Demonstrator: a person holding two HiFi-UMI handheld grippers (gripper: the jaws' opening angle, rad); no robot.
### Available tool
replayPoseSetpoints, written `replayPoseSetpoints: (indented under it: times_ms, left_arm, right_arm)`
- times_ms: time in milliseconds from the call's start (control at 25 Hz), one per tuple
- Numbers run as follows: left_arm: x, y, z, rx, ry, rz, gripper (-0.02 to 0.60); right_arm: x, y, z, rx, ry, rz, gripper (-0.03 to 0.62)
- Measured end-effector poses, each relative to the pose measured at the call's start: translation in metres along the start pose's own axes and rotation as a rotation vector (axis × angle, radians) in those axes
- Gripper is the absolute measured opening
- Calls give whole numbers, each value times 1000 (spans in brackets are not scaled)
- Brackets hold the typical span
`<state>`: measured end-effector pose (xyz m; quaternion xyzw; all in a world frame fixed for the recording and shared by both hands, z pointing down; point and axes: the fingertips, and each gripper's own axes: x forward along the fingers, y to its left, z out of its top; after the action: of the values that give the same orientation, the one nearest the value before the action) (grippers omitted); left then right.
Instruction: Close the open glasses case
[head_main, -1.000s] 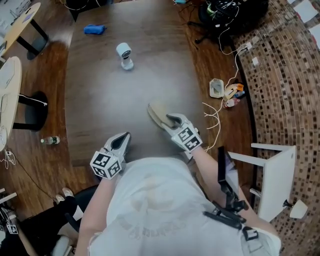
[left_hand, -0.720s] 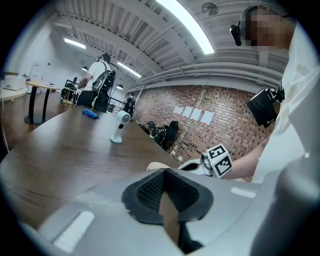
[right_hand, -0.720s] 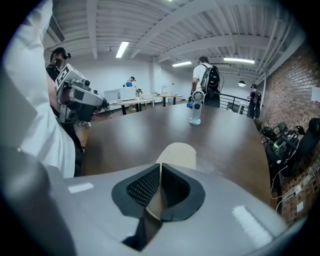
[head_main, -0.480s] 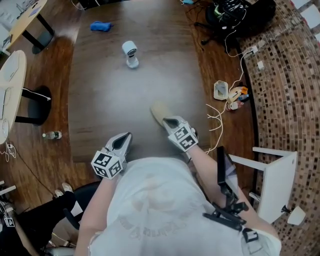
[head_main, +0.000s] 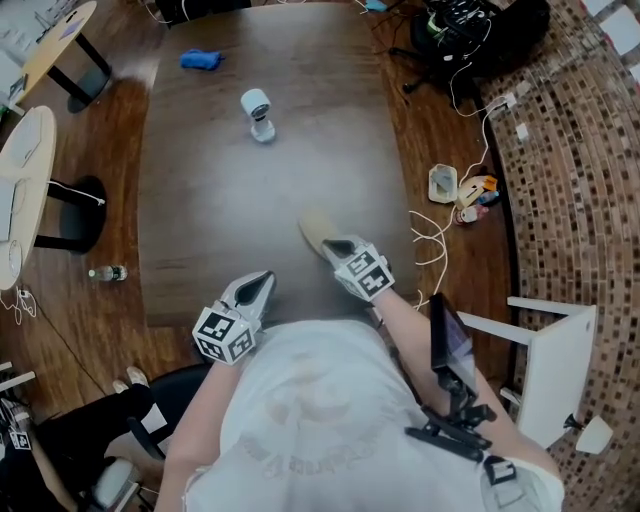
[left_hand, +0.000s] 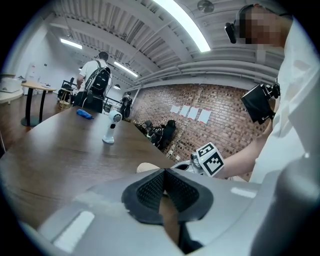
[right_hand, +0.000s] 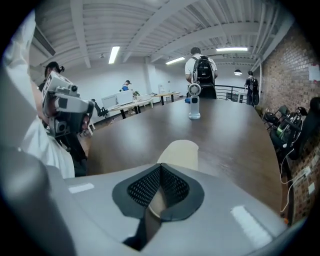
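A beige glasses case (head_main: 316, 230) lies on the dark wooden table (head_main: 220, 200), near the front edge, and its lid looks down. My right gripper (head_main: 338, 246) sits at the case's near end, jaws shut tip to tip. In the right gripper view the case (right_hand: 181, 151) shows just beyond and under the shut right gripper (right_hand: 160, 168). My left gripper (head_main: 262, 284) hovers at the table's front edge, left of the case and apart from it. It is shut and empty (left_hand: 164, 172). The left gripper view shows the case (left_hand: 146, 167) and the right gripper's marker cube (left_hand: 212, 159) ahead.
A white handheld device (head_main: 257, 110) stands at the far middle of the table, and a blue object (head_main: 200, 59) lies beyond it. White cables (head_main: 428, 235) and a small box lie on the floor to the right, near a white chair (head_main: 550, 345). A bottle (head_main: 107, 273) lies on the floor at left.
The right gripper's jaws have closed at the near end of the case, which now looks shorter and flatter. The left gripper has shifted a little right and forward.
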<state>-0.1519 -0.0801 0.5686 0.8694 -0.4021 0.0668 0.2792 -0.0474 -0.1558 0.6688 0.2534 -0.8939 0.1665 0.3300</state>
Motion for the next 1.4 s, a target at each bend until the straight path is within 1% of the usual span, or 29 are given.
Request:
replayPoseSetpoints:
  times_ms: [120,240,360,520,640,760,880,1040,1160,1400]
  left_arm:
    - [-4,2,-4,-12,-4,1,6]
    - [-10,9,-5,-28,-14,0,6]
    - [-12,10,-5,-36,-16,-17,6]
    - [-3,5,-7,-26,-2,-45,6]
    - [5,-1,-5,-15,6,-40,6]
    - [13,-7,0,-7,2,-21,6]
    - [19,-12,2,-16,0,8,6]
    - [28,-26,-5,-34,12,40,6]
    - [35,-38,-6,-18,24,46,6]
    - [43,-54,-1,3,21,71,6]
  right_arm:
    - [1,-1,0,52,-11,-8,8]
    - [4,0,-1,32,12,-31,8]
    - [6,3,0,7,39,-48,8]
    - [5,0,2,7,28,-51,8]
    - [1,-3,-4,5,22,-47,8]
    - [-1,1,-3,-9,11,-30,8]
    - [-1,4,1,-19,4,2,8]
    - [-3,6,4,-22,-15,42,8]
    - [-8,2,5,-27,-48,60,8]
    - [-21,0,11,-14,-104,112,8]
